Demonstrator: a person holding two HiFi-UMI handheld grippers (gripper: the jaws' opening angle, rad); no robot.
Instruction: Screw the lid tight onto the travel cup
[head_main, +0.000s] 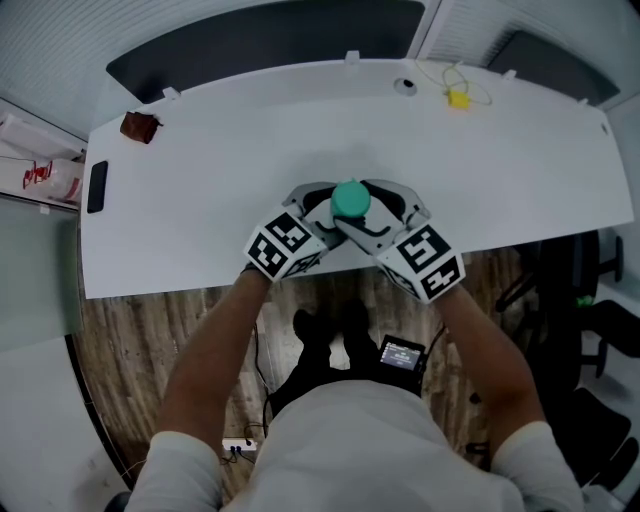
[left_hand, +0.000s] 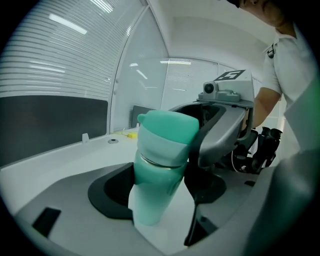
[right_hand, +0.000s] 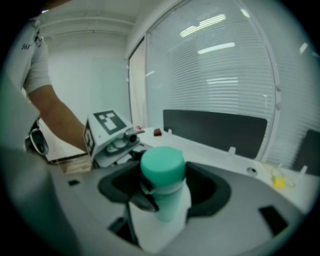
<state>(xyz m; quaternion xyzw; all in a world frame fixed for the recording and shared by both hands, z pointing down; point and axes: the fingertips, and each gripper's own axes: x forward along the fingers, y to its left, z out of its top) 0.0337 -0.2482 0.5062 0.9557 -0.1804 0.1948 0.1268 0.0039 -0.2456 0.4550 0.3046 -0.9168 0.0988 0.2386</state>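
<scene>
At near edge of table | left hand-held gripper clamps travel cup | right hand-held gripper grips lid

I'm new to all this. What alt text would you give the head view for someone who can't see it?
From above, a person's left gripper and right gripper meet around an upright teal travel cup with its lid on, at the near edge of a white table. A small brown object and a yellow item lie far back.

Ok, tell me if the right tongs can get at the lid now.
Likely yes: the right tongs are closed on the lid, and the left tongs grip the cup lower down.
</scene>
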